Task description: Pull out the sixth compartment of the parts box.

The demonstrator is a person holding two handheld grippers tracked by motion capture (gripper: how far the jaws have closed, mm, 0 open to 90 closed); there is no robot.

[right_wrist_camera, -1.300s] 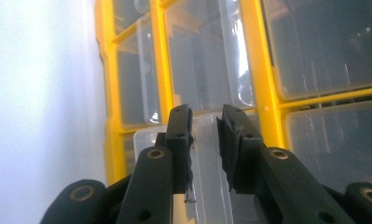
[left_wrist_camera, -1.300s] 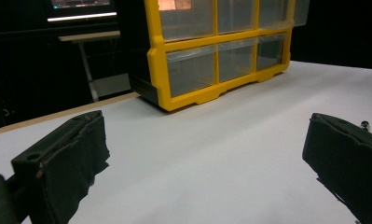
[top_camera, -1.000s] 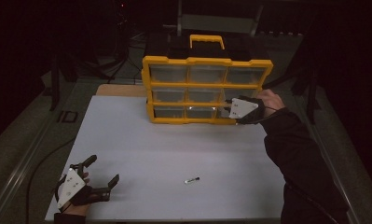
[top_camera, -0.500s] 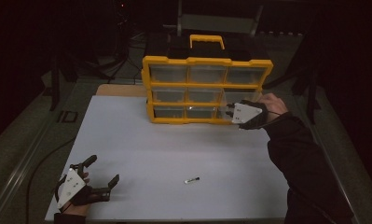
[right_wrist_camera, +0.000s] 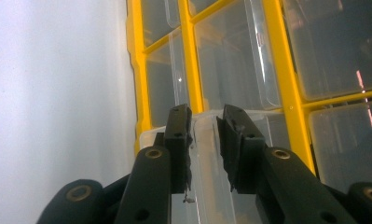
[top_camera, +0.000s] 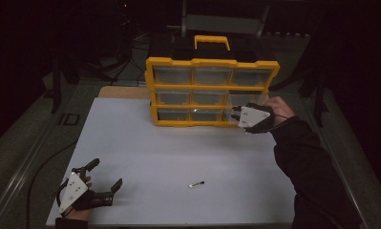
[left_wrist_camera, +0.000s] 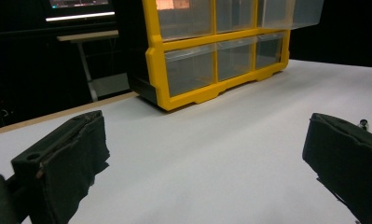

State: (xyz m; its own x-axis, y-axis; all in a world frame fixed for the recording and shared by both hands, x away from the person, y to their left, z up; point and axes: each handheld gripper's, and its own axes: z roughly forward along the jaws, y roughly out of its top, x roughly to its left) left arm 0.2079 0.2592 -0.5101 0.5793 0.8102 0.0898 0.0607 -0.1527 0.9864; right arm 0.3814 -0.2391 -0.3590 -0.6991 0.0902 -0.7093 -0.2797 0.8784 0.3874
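At the left near corner of the desk [top_camera: 178,148], my left hand-held gripper [top_camera: 107,172] rests with its jaws spread wide. Nothing is between them. A bit to the right, a small pin [top_camera: 196,184] lies on the desk, well apart from both hands.

Farther back stands the yellow box [top_camera: 212,87] with its clear drawers. The drawer [top_camera: 245,98] on the right of the middle row sticks out from the front. My right hand-held gripper [top_camera: 236,114] is at it. Its jaws are close together and pinch the clear front edge of that drawer.

I think I am in the middle of pulling this drawer open. Next I should pull straight toward me, slow and even, and keep the pinch tight, since the plastic edge is thin and smooth and could slip out. The box might slide too, so I must not tug hard.

Compared with a second ago, my right hand has come a little toward me and the drawer sticks out more. My left hand is in the same spot, and the pin has not moved.
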